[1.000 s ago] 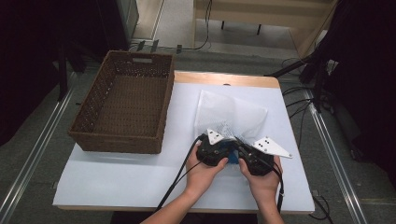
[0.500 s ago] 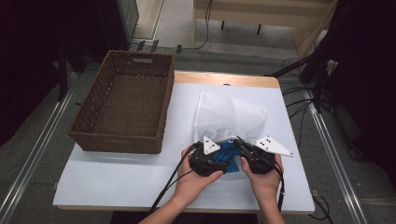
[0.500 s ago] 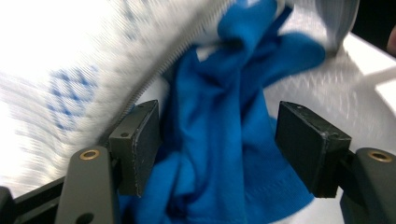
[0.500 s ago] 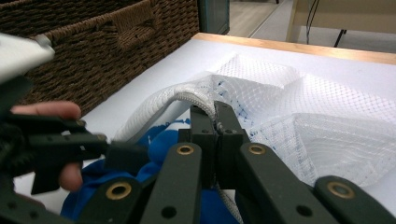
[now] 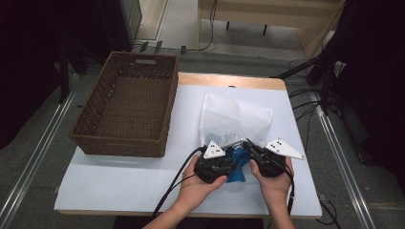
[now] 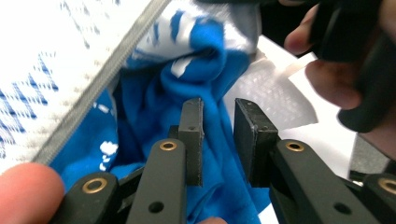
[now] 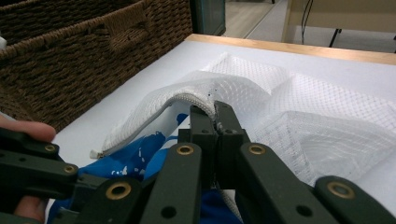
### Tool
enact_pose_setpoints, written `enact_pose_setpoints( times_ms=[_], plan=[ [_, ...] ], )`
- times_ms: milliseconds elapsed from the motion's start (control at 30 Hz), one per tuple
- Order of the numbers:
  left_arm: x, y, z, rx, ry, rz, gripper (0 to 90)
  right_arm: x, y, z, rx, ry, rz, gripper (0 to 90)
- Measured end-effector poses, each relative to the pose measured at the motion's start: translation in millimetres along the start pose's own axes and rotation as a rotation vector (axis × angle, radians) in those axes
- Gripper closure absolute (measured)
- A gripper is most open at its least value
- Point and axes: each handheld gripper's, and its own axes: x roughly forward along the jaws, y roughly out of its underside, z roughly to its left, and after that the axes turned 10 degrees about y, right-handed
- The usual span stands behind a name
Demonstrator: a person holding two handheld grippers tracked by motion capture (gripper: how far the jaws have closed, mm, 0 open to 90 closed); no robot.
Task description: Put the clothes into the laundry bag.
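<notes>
White tabletop (image 5: 124,176) with a light wooden far edge, seen from above. A white mesh laundry bag with a grey zip (image 5: 235,119) lies right of centre; a blue cloth with white print (image 5: 236,167) lies at the bag's near mouth, partly inside it, between the two hands. A dark brown rectangular woven wicker basket (image 5: 126,112) stands at the left of the tabletop, well apart from the bag.

Left hand-held gripper (image 6: 218,135): jaws a little apart, having just been closing; the blue cloth lies under and between them, and the pads do not visibly press on it. In the high view this hand-held gripper (image 5: 224,164) sits just left of the cloth.

Right hand-held gripper (image 7: 215,122): jaws closed together on the zipped rim of the white mesh laundry bag (image 7: 299,116), holding that edge raised above the blue cloth (image 7: 140,161). In the high view it (image 5: 250,149) sits at the bag's near edge.

The white print on the cloth is too crumpled to read; no other writing is legible.
</notes>
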Motion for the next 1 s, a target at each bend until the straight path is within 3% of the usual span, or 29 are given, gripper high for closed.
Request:
enact_pose_setpoints(
  times_ms=[33,100,167,233,333,433,533,567,600,667,700,767,867,933,1000],
  plan=[
    [0.0,0.0,0.0,0.0,0.0,0.0,71.7,0.0,-0.2,-0.2,-0.003,0.001,-0.002,89.9],
    [-5.1,-3.7,1.8,0.009,-0.067,-0.035,62.3,-0.4,-0.5,-0.2,-0.004,0.0,0.0,89.9],
    [-4.5,-4.7,5.8,0.0,-0.13,-0.033,62.0,-0.5,-0.4,-0.4,-0.006,0.0,0.001,89.8],
    [-1.2,-4.0,9.2,-0.005,-0.15,-0.012,63.4,-0.5,-0.4,-0.4,-0.004,-0.001,0.002,89.9],
    [2.2,-2.5,8.0,0.003,-0.15,0.001,61.7,0.0,-0.1,-0.7,-0.006,-0.002,0.003,89.9],
    [7.5,-4.1,6.1,-0.009,-0.133,-0.022,56.4,0.3,0.0,-1.6,-0.006,-0.005,0.004,89.9],
    [19.2,-5.9,7.2,-0.013,-0.151,0.012,48.3,0.7,0.1,-0.8,-0.004,-0.009,0.009,89.9],
    [24.7,-6.1,8.4,-0.014,-0.16,0.039,50.7,0.6,0.2,-0.6,-0.004,-0.01,0.012,89.9],
    [26.6,-5.9,8.5,-0.012,-0.17,0.04,59.9,0.5,0.4,-0.9,-0.007,-0.013,0.012,89.8],
    [24.2,-8.6,7.9,-0.018,-0.155,0.016,76.9,-0.3,0.0,-2.0,-0.004,-0.013,0.008,89.9],
    [23.0,-10.6,6.8,-0.013,-0.168,0.0,81.6,-1.2,-0.5,-2.6,-0.004,-0.014,0.006,89.9],
    [23.7,-16.1,6.4,-0.013,-0.195,-0.036,83.9,-2.8,-1.9,-2.8,0.009,-0.019,-0.004,89.9],
    [32.7,-22.3,9.4,-0.011,-0.235,-0.034,83.8,-4.6,-4.4,2.6,0.004,-0.03,-0.015,90.0],
    [37.9,-26.0,11.8,-0.003,-0.287,-0.062,83.9,-5.3,-5.4,8.1,-0.009,-0.033,-0.02,90.0],
    [37.9,-28.7,11.9,0.009,-0.363,-0.122,83.4,-6.2,-6.1,10.5,-0.012,-0.03,-0.025,90.0]
  ],
)
